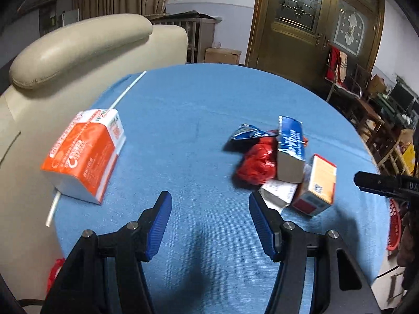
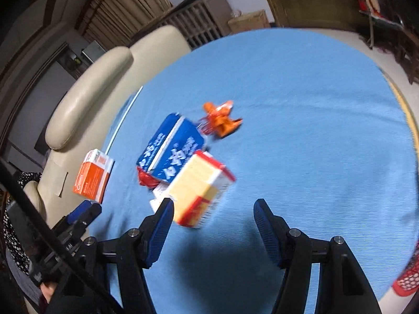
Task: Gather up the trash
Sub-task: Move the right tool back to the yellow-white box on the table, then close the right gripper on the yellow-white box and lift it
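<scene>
**Closing in on the litter pile, nothing picked up yet**

Reaching over a round table with a blue cloth [image 1: 199, 99], both tools sit above the cloth with no trash between their pads. By the look of it this is the approach step: choosing a first piece and lining up on it.

The left gripper [image 1: 209, 225] has its blue pads spread about halfway, over bare cloth. The nearest piece, a flattened white carton [image 1: 277, 193], lies just past its right-hand pad; I cannot tell whether the two touch. The right gripper [image 2: 213, 227] is spread much the same. A yellow and red box [image 2: 199, 191] sits just beside its left-hand pad, partly in the gap, but the pads do not press on it.

The trash lies in one heap near the middle of the table: a blue carton [image 1: 290, 146], a crumpled red bag [image 1: 259, 162], a blue wrapper [image 1: 246, 132] and an orange wrapper [image 2: 222, 120]. An orange and white box [image 1: 83, 154] lies well apart, near the table edge by a cream sofa [image 1: 78, 47], on top of a white straw [image 1: 128, 89].

Next, one tool probably needs to straddle a single piece and pinch across its narrow faces. A red basket [image 2: 408, 277] shows at the table's edge, likely the drop point.
</scene>
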Demonstrator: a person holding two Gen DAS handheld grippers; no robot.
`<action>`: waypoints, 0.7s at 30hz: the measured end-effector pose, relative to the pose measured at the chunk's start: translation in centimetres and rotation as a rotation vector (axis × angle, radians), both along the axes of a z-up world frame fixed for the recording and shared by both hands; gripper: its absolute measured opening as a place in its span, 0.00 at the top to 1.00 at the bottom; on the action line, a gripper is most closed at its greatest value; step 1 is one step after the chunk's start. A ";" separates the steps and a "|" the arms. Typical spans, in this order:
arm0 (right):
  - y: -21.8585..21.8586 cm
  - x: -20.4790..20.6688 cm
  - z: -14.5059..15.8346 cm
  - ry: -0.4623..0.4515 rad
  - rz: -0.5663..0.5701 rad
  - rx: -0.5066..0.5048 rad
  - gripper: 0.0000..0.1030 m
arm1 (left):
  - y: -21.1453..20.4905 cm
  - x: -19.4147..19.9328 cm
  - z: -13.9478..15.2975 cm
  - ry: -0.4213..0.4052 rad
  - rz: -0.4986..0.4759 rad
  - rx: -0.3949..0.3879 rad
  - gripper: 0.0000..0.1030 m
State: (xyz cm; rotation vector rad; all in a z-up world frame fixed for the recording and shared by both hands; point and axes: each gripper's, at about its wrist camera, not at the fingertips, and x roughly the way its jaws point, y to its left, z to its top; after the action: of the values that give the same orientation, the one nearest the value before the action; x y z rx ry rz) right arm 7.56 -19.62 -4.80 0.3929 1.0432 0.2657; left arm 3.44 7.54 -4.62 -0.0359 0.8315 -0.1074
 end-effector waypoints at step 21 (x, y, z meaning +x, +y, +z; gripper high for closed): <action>6.7 6.0 -3.8 0.164 -0.059 -0.161 0.33 | 0.9 -0.1 -0.1 -0.030 -0.043 0.042 0.40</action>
State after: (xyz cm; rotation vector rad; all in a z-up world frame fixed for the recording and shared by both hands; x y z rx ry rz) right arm 13.60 -12.89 -8.55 0.3022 1.2026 0.0967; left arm 3.30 8.48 -4.68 0.0228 0.8046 -0.1310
